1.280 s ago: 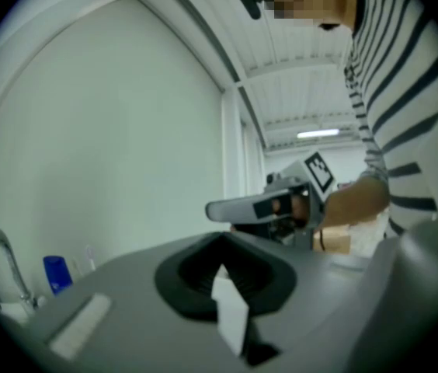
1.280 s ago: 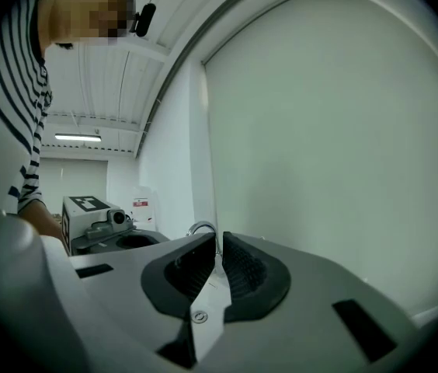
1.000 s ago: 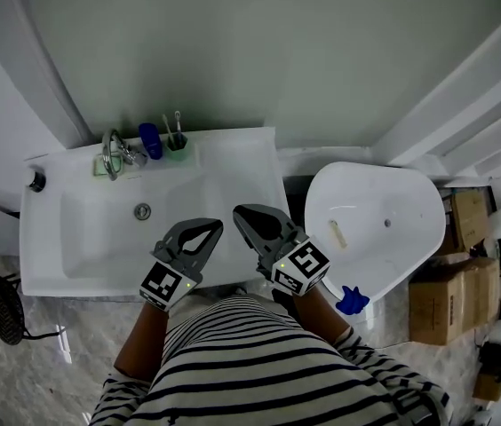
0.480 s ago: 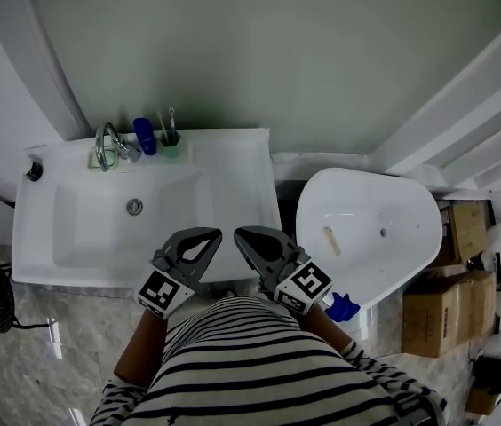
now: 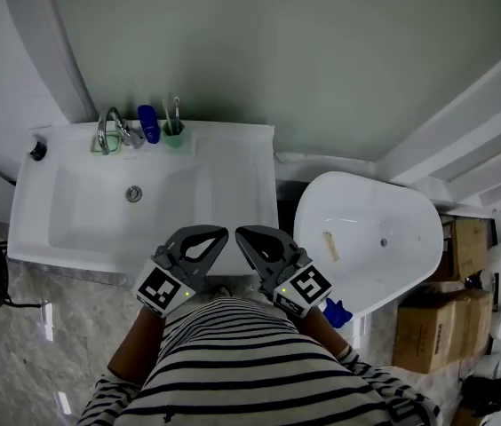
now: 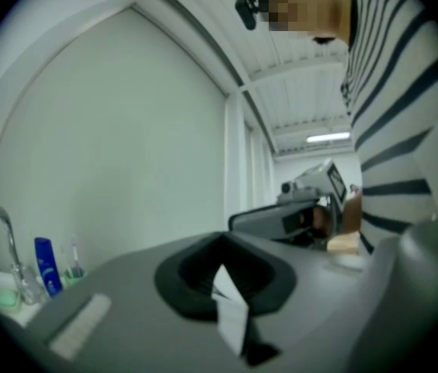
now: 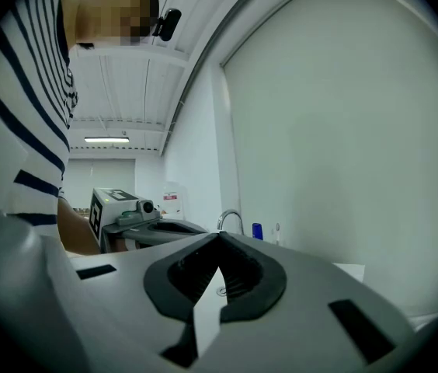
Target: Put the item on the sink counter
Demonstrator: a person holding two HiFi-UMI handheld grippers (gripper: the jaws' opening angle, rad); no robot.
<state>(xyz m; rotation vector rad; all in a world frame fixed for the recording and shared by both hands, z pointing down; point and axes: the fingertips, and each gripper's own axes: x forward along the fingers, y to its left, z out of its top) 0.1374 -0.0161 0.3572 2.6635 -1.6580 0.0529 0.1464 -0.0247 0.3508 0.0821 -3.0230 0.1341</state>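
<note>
"Which step is this?"

"Hard to call. The left gripper [image 5: 218,234] and right gripper [image 5: 242,234] are pressed together, empty, at six o'clock. A blue bottle [image 5: 148,123] stands on the sink counter [image 5: 237,176] at eleven: delivered, or something's still to fetch."

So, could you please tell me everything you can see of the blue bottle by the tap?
The blue bottle is small and looks plastic. It stands upright on the back ledge of the white sink, between the chrome tap and the green cup. Whether it touches either is unclear; its print is too small to read.
</note>
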